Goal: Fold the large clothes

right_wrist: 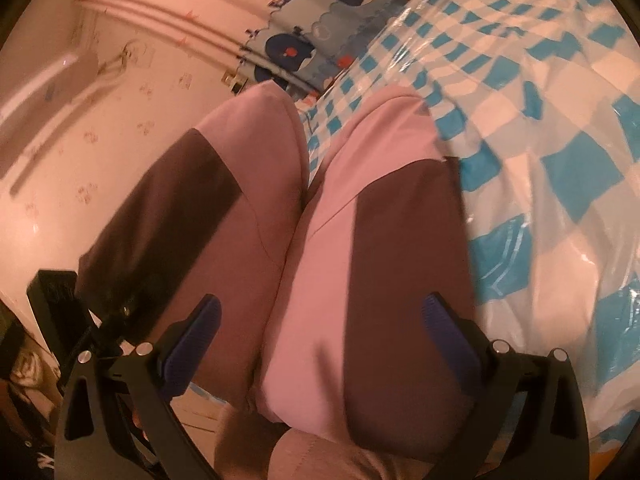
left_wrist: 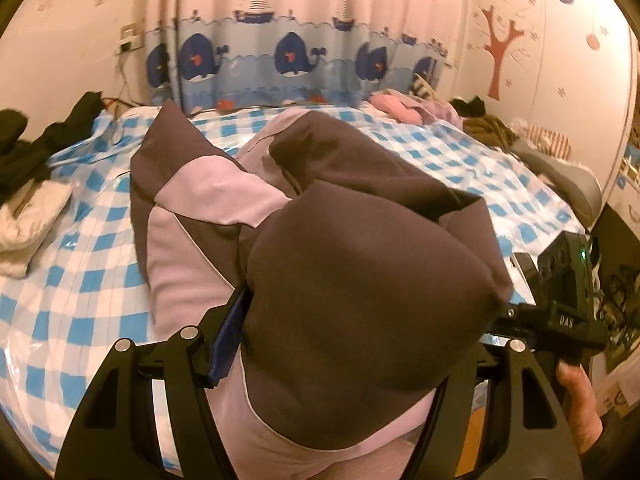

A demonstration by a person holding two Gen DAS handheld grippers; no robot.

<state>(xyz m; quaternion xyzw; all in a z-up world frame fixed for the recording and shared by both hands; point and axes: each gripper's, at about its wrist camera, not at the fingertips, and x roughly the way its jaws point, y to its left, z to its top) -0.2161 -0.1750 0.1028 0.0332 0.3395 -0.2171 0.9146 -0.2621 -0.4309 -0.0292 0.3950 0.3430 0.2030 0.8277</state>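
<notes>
A large brown and pale pink garment (left_wrist: 256, 208) lies partly on the blue-checked bed (left_wrist: 80, 264), its near end lifted. In the left wrist view a thick brown fold (left_wrist: 360, 312) fills the space between the fingers of my left gripper (left_wrist: 352, 320); the blue left pad (left_wrist: 228, 332) presses against it and the right finger is hidden. In the right wrist view the same garment (right_wrist: 400, 260) hangs bunched between the blue pads (right_wrist: 192, 344) of my right gripper (right_wrist: 320, 344), which stand wide apart around the thick cloth. The other gripper's body (left_wrist: 564, 320) shows at the right.
Dark clothes (left_wrist: 24, 148) and a white garment (left_wrist: 28, 220) lie at the bed's left side. Pink and olive clothes (left_wrist: 404, 108) lie at the far end, by a whale-print curtain (left_wrist: 296, 60). A grey cushion (left_wrist: 560, 176) sits at the right edge.
</notes>
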